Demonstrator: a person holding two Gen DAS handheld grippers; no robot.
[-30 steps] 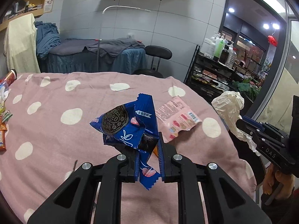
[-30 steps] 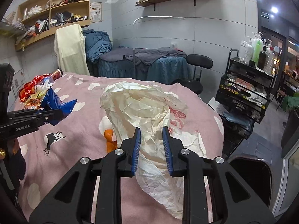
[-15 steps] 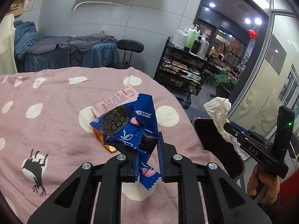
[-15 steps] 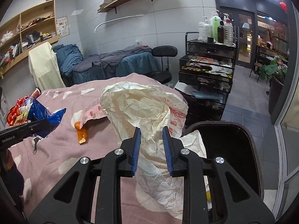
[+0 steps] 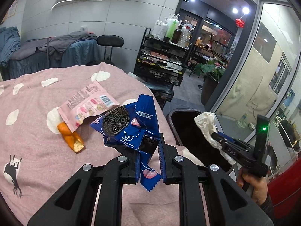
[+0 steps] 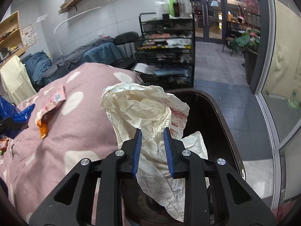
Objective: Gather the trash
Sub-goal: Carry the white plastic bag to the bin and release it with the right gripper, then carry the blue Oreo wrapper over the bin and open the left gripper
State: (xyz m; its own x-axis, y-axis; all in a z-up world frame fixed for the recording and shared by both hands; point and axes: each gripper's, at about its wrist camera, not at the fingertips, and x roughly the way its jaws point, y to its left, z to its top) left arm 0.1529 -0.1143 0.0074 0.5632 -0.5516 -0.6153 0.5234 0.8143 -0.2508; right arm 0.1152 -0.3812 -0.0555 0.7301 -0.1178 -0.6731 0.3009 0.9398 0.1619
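Note:
My left gripper is shut on a blue Oreo wrapper and holds it above the pink dotted bed cover, near the bed's right edge. My right gripper is shut on a crumpled cream paper wrapper and holds it over the dark trash bin beside the bed. In the left wrist view the right gripper with the paper hangs over the bin. A pink snack packet and orange peel lie on the cover.
A black wire shelf cart with bottles stands beyond the bin. A black stool and a draped massage bed stand behind. A glass wall runs on the right. More snack wrappers lie at the bed's left.
Both grippers have swung right toward the bin, each keeping its trash. The right gripper now holds the paper over the bin's opening; the left has come near the bed's edge.

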